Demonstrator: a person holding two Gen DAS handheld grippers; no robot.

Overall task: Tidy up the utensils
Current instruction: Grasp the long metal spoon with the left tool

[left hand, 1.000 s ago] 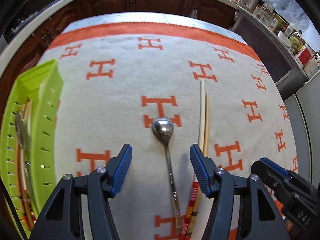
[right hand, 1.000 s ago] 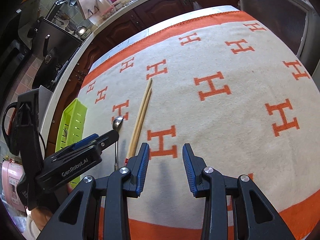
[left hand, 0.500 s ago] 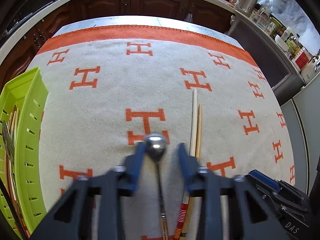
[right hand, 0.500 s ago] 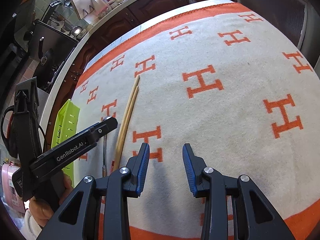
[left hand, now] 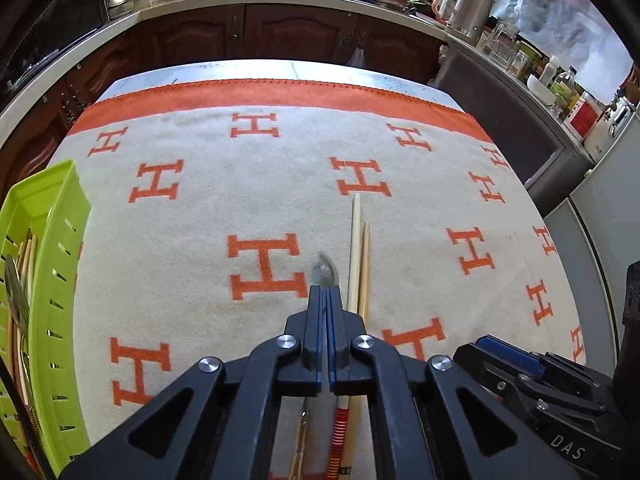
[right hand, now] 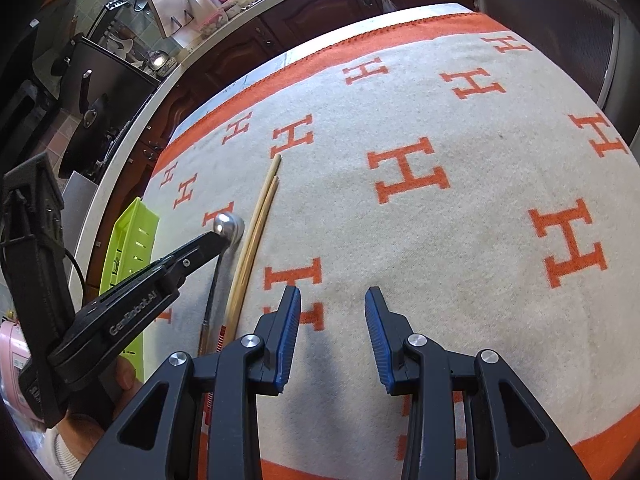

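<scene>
One shiny metal spoon (left hand: 325,272) is pinched at its neck by the left gripper (left hand: 325,300) — fingers closed on it. Right gripper (right hand: 332,336) hangs open, empty. Next, I judge — lift and carry it to the lime-green slotted plastic tray (left hand: 48,216).

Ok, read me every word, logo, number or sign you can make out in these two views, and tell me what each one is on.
"GenRobot.AI": side of the left claw body, right wrist view.
"DAS": body of the right claw, low at the right of the left wrist view.
"H": orange letter repeated across the cream blanket.
Chopsticks: printing near the striped end, too small to read.
Jars and bottles on the counter: labels too blurred to read.
</scene>
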